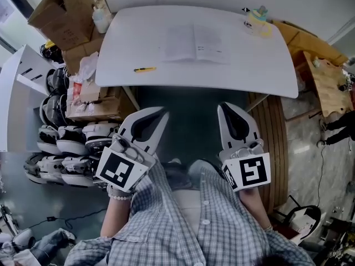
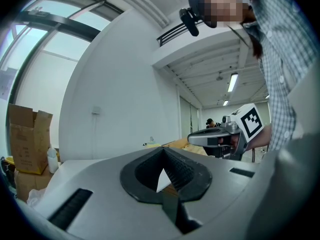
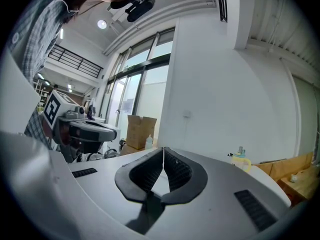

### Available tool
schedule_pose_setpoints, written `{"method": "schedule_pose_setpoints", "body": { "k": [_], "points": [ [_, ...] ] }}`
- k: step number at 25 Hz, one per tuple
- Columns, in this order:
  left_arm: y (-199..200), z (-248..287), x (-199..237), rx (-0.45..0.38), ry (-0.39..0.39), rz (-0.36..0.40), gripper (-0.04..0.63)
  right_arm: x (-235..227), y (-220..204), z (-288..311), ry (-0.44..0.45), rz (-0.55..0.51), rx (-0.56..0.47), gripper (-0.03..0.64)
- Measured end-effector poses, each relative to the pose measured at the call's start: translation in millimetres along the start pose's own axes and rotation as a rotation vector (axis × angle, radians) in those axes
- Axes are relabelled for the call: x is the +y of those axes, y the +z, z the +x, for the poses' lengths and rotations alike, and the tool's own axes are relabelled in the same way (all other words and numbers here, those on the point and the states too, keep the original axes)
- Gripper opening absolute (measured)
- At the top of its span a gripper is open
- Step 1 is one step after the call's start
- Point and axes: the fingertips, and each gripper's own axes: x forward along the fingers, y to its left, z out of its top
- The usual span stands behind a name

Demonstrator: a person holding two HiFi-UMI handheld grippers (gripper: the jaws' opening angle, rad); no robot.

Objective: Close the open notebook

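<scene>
Left hand-held gripper (image 1: 163,114) level, closed; right (image 1: 224,106) alike.

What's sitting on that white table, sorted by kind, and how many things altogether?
On the white table:
open notebook: 1
yellow pen-like stick: 1
yellowish lidded cup: 1
small dark thing beside the cup, too small to identify: 1
Total: 4
</scene>
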Motion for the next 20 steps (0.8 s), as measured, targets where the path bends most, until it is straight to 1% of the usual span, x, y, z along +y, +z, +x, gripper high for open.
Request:
{"method": "schedule_pose_setpoints", "body": {
  "k": [7, 13, 20],
  "points": [
    [-2, 5, 2, 0.001, -0.012, -0.011, 0.005, -4, -4, 3, -0.012, 0.000, 0.016, 0.023],
    [-1, 17, 12, -0.003, 0.025, -0.026, 0.005, -17, -9, 14, -0.005, 0.002, 0.022, 0.023],
    [-1, 47, 22, -0.011, 0.044, -0.025, 0.003, -44, -10, 34, 0.021, -0.005, 0.016, 0.023]
  ]
}}
